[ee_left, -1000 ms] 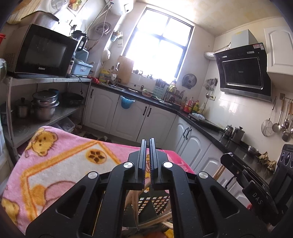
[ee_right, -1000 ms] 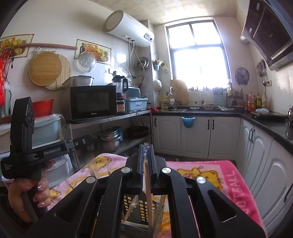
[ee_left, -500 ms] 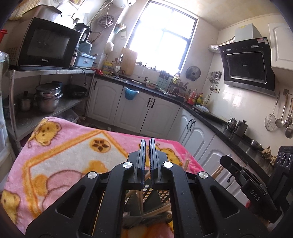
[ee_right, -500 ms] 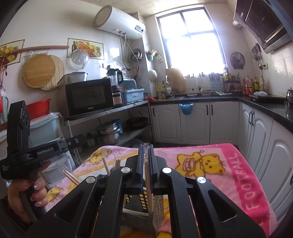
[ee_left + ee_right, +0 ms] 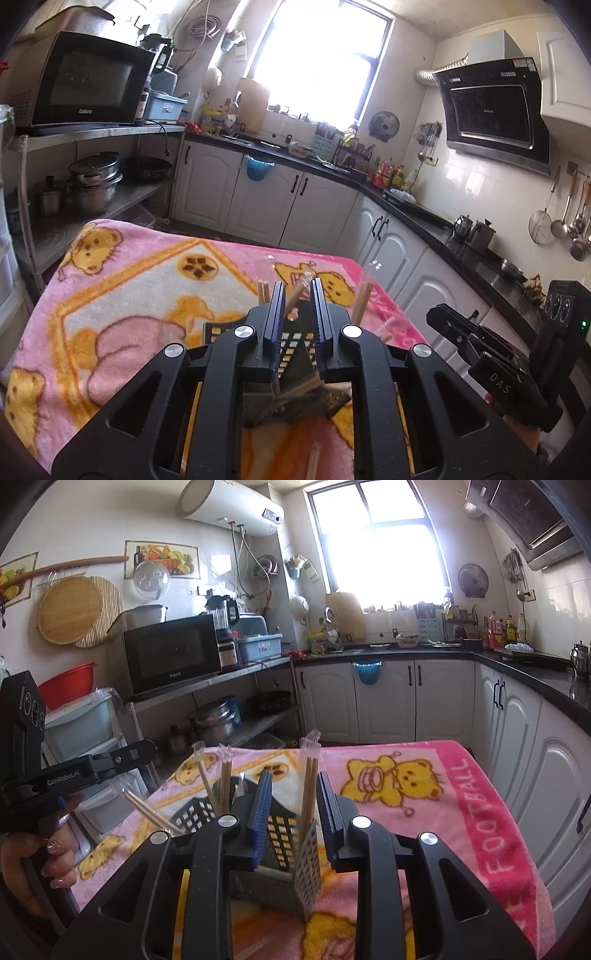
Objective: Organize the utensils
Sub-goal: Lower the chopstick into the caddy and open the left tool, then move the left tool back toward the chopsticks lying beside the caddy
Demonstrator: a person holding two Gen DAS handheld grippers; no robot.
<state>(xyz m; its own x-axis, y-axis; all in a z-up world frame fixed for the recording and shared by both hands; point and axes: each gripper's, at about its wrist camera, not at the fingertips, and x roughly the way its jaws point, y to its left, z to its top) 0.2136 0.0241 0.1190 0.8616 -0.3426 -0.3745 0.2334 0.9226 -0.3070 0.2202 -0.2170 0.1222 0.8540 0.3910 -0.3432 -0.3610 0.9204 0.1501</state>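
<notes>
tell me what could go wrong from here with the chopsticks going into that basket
The right gripper is opening around a wrapped chopstick pair standing in the slotted basket; tall and barely supported, it may lean or tip out. The left gripper is opening too, with a chopstick angled between its fingers; it might miss the basket and land on the pink blanket. Both grippers crowd the light basket and could knock it over.

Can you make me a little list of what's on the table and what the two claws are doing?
table cover: pink bear blanket
basket: grey holder with holes, standing on the blanket
in basket: wrapped chopsticks, upright or leaning
left claw: opening, one chopstick pair between its fingers
right claw: opening, chopsticks between its fingers, pads not pressing
</notes>
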